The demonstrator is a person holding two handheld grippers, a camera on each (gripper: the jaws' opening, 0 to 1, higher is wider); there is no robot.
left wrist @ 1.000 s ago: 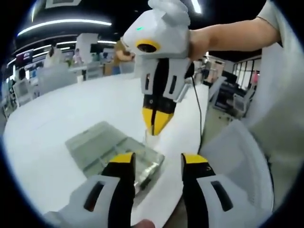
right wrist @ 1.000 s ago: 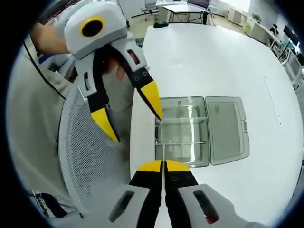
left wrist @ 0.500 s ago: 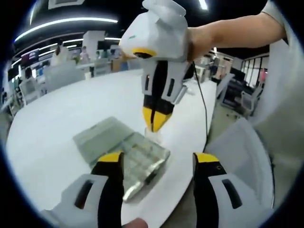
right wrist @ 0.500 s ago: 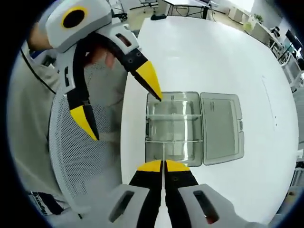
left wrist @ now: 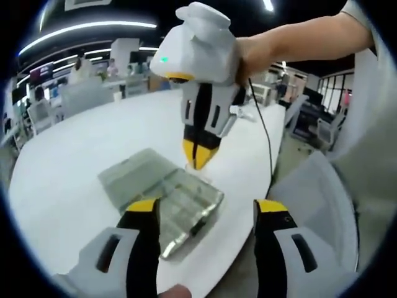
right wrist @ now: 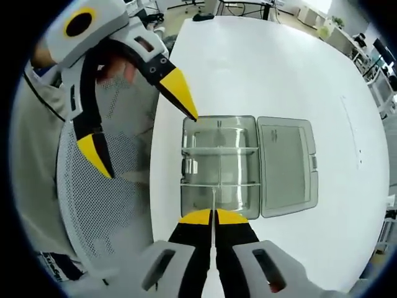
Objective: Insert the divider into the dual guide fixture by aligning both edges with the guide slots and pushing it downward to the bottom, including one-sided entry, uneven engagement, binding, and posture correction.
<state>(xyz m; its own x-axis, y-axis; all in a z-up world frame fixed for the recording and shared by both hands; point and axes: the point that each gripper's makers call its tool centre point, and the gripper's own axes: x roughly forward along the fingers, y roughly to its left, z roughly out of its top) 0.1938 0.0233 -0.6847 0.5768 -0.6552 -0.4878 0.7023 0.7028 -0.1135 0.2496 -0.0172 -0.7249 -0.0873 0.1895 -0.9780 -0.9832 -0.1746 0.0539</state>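
At lower centre of the right gripper view, the thin clear divider [right wrist: 213, 200] stands pinched in the clenched right gripper [right wrist: 213, 216], now nearer over the open clear fixture box [right wrist: 219, 162]. Upper left, the left gripper [right wrist: 139, 112] hangs released; insertion hasn't started.

The clear plastic fixture box [right wrist: 220, 164] lies open just ahead of the right claw [right wrist: 214, 216], lid [right wrist: 286, 164] flat beside it. The thin transparent divider [right wrist: 214, 200] stands edge-on, pinched between the jaws, right at the box's near wall. Two dividers already cross the tray.
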